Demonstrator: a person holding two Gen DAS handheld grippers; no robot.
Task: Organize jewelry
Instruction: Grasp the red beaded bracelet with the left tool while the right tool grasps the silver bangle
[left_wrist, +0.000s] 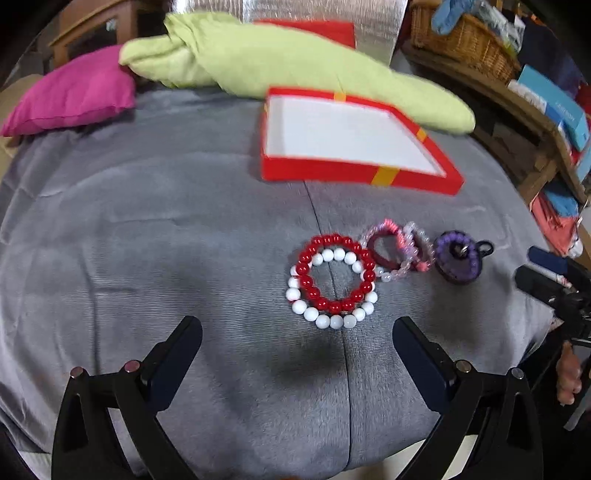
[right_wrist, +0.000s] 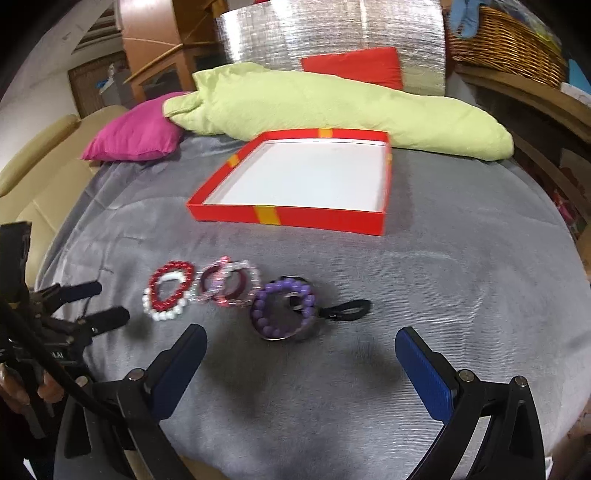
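Observation:
A row of bracelets lies on the grey blanket (left_wrist: 184, 240). A red bead bracelet (left_wrist: 335, 271) overlaps a white bead bracelet (left_wrist: 328, 320). To their right lie pink and maroon bracelets (left_wrist: 397, 249), then a purple bead bracelet (left_wrist: 456, 256) with a black loop. An open red box (left_wrist: 351, 173) with a white floor sits beyond them. My left gripper (left_wrist: 297, 330) is open just in front of the red and white bracelets. My right gripper (right_wrist: 301, 339) is open just in front of the purple bracelet (right_wrist: 282, 310). The box (right_wrist: 288, 218) also shows in the right wrist view.
A green pillow (left_wrist: 280, 62), a pink cushion (left_wrist: 74, 96) and a red cushion (right_wrist: 354, 66) lie behind the box. A wooden shelf with a wicker basket (left_wrist: 465, 40) stands at the right. A beige sofa (right_wrist: 40, 162) is at the left.

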